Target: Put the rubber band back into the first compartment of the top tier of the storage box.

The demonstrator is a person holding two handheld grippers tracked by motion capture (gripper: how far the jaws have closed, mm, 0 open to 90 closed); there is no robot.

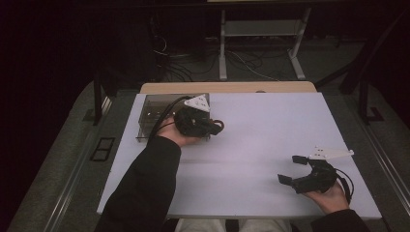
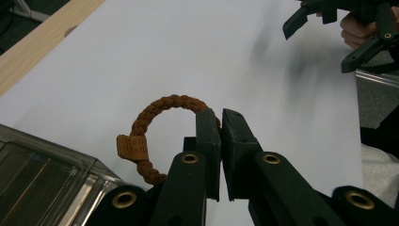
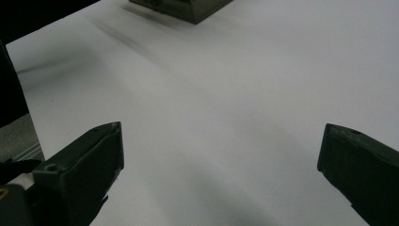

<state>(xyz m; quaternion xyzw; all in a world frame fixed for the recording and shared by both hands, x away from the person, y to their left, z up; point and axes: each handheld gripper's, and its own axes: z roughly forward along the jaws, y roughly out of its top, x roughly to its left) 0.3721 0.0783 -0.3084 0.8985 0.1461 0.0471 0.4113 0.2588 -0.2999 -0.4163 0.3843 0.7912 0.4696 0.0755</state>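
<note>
A brown braided bracelet (image 2: 160,106) with a small leather tag hangs in a loop from my left gripper (image 2: 220,122), whose jaws are shut on its cord. In the high view that gripper (image 1: 212,126) hovers just right of a clear plastic box (image 1: 154,113) at the table's far left, and the bracelet (image 1: 220,126) shows as a small dark loop at its tip. My right gripper (image 1: 289,168) rests near the front right corner, open, with nothing between its jaws. Its own view shows the gripper (image 3: 221,141) spread wide over bare white table.
The white tabletop (image 1: 270,125) lies on a wooden board. The clear box (image 2: 42,174) sits close below and left of the left jaws. Across the table the right gripper (image 2: 320,44) is held by a hand. The box's corner (image 3: 188,9) shows far off.
</note>
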